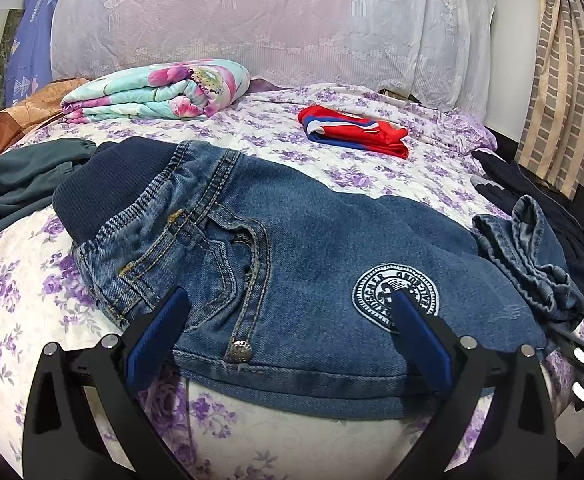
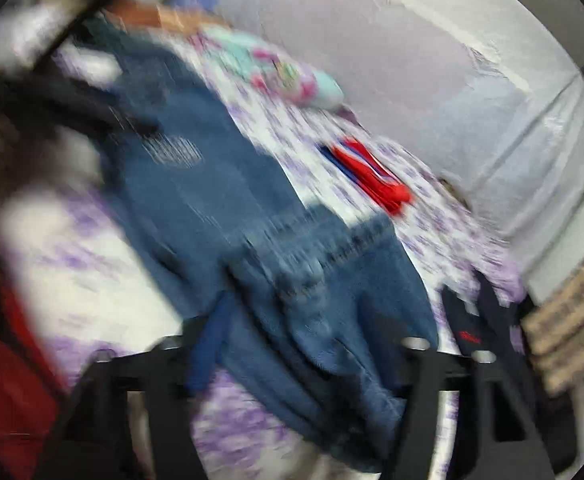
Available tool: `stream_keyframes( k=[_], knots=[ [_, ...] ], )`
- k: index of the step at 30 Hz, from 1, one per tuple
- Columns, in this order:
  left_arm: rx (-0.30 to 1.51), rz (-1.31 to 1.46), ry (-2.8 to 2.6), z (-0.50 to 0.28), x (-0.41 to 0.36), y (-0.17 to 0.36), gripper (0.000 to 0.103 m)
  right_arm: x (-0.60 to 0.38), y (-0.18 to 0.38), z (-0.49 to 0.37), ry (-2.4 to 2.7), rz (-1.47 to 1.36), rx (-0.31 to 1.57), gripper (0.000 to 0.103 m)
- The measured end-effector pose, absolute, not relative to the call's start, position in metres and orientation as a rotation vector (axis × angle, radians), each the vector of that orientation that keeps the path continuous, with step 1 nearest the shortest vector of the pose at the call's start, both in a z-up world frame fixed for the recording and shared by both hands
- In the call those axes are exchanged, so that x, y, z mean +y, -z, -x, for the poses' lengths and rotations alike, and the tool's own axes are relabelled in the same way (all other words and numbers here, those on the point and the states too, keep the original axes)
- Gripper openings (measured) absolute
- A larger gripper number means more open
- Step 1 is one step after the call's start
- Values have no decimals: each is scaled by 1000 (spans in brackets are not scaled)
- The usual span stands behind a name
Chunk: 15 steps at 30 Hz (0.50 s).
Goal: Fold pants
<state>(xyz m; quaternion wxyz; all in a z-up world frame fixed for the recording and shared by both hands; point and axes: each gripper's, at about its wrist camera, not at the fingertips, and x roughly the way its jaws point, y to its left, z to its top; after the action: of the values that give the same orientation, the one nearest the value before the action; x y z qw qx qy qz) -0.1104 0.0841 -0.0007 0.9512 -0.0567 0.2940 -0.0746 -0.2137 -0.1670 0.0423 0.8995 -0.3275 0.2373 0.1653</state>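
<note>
Jeans [image 1: 292,248] lie on the bed [image 1: 32,300], on the flowered sheet near its front edge, waistband toward the left edge, round patch [image 1: 396,296] facing up, leg ends bunched toward the right edge. Left gripper [image 1: 288,312] is released, fingers spread wide over the denim, one tip at the pocket, the other on the patch. Right gripper [image 2: 304,344] view is heavily blurred; denim sits between its fingers, but I cannot tell whether it grips. Folded floral blanket [image 1: 160,92] near the back left corner; red and blue garment [image 1: 352,132] toward the back right. Dark green cloth [image 1: 16,188] at the left edge.
</note>
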Motion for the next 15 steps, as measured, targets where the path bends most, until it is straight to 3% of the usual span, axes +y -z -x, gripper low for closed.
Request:
stream_keyframes(
  k=[4,6,7,9,11,15],
  knots=[
    [598,114,149,110,84,1,98,-199,-92,205,-356,390,435,68],
    [600,111,148,110,84,1,98,-208,-97,183,-212,330,418,63],
    [600,110,147,110,83,1,98,-213,-92,166,-154,316,430,53],
    [602,105,144,110,83,1,98,-212,-73,140,-144,299,527,44],
    [604,99,141,110,82,1,98,-206,-36,107,-176,282,681,41],
    [608,93,136,109,80,1,98,-200,-34,108,-178,277,683,38]
  ],
)
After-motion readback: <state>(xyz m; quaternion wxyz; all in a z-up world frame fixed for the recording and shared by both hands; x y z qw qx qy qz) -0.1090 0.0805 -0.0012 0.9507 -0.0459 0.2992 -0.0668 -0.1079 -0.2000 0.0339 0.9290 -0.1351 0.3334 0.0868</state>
